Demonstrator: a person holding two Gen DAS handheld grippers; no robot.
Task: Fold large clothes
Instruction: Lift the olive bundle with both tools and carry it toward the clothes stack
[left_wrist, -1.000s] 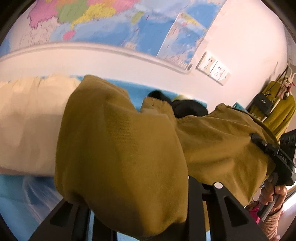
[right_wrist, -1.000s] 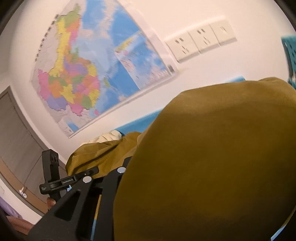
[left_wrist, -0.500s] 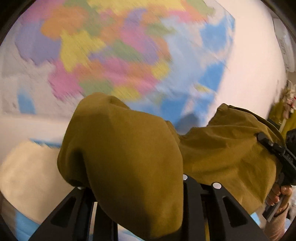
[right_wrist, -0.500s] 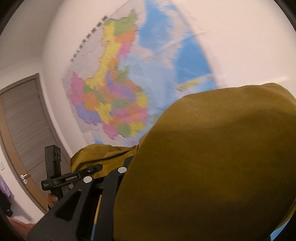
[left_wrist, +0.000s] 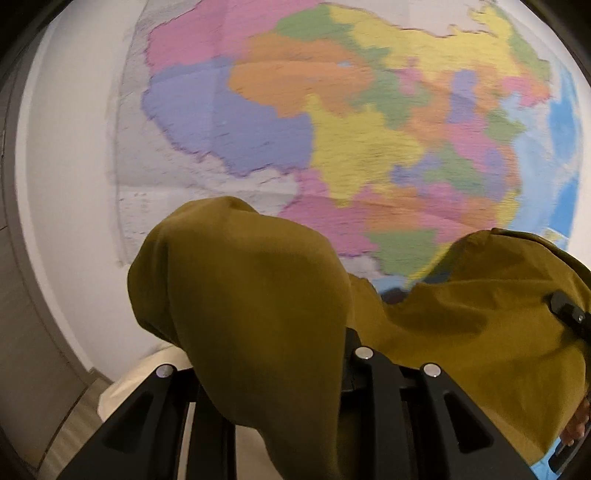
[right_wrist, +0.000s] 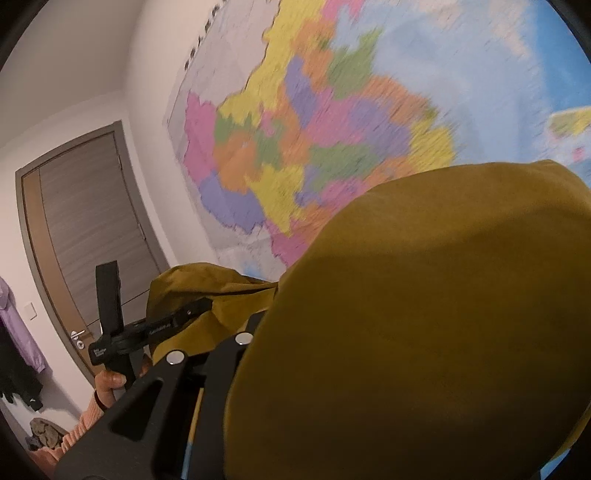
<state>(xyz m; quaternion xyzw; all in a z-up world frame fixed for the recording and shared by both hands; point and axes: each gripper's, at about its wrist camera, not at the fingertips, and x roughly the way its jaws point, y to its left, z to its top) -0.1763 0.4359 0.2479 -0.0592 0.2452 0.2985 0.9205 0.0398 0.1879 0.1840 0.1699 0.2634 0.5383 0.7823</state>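
A mustard-yellow garment (left_wrist: 258, 295) hangs bunched between both grippers, lifted in front of the wall. My left gripper (left_wrist: 266, 354) is shut on one bunch of it; the cloth drapes over and hides the fingertips. In the right wrist view the same garment (right_wrist: 443, 295) fills the lower right and covers my right gripper (right_wrist: 325, 332), which is shut on it. The left gripper (right_wrist: 159, 325) shows there at the lower left, biting into the cloth's far end. The right gripper (left_wrist: 569, 317) peeks in at the left view's right edge.
A large coloured wall map (left_wrist: 369, 129) fills the background. A grey door (right_wrist: 85, 229) with a handle (right_wrist: 77, 336) stands to the left, with a purple garment (right_wrist: 14, 325) hanging beside it. Cream bedding (left_wrist: 140, 376) lies below. A hand in an orange sleeve (right_wrist: 107, 384) holds the left gripper.
Both grippers have risen and swung left with the garment. The bed, wall sockets and clothes rack have dropped out of view; the map and door now fill it.
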